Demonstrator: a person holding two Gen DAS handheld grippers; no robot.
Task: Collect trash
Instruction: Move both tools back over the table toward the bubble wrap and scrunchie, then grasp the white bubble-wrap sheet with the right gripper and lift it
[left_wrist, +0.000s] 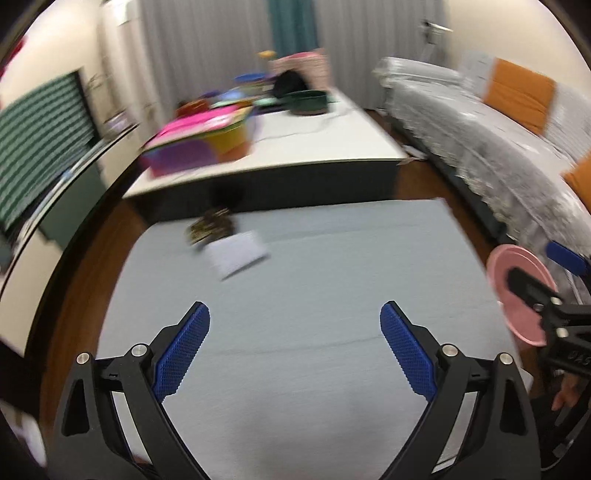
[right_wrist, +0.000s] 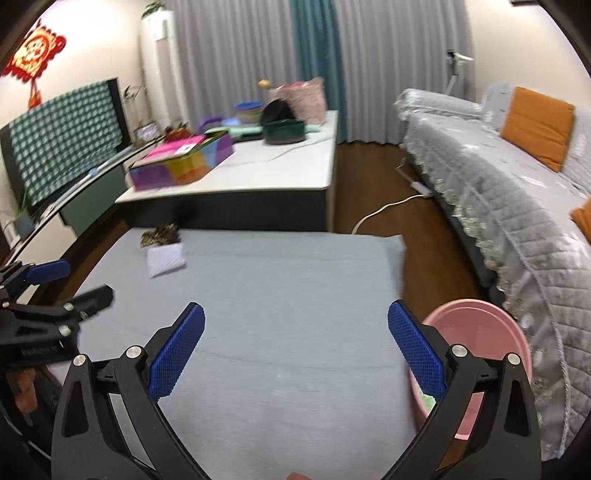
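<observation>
A white paper scrap (left_wrist: 239, 254) and a dark brown patterned wrapper (left_wrist: 211, 228) lie at the far left corner of a grey cloth-covered table (left_wrist: 314, 295). Both show in the right wrist view too: the paper (right_wrist: 165, 260) and the wrapper (right_wrist: 159, 234). A pink bin (right_wrist: 480, 354) stands by the table's right edge; it also shows in the left wrist view (left_wrist: 517, 291). My left gripper (left_wrist: 294, 325) is open and empty over the near table. My right gripper (right_wrist: 295, 325) is open and empty, its right finger in front of the bin.
A white low table (right_wrist: 258, 177) behind carries a colourful box (right_wrist: 181, 162) and a dark round tin (right_wrist: 284, 131). A grey-covered sofa (right_wrist: 498, 192) with orange cushions runs along the right. A TV stand is at the left. A white cable (right_wrist: 388, 206) lies on the wood floor.
</observation>
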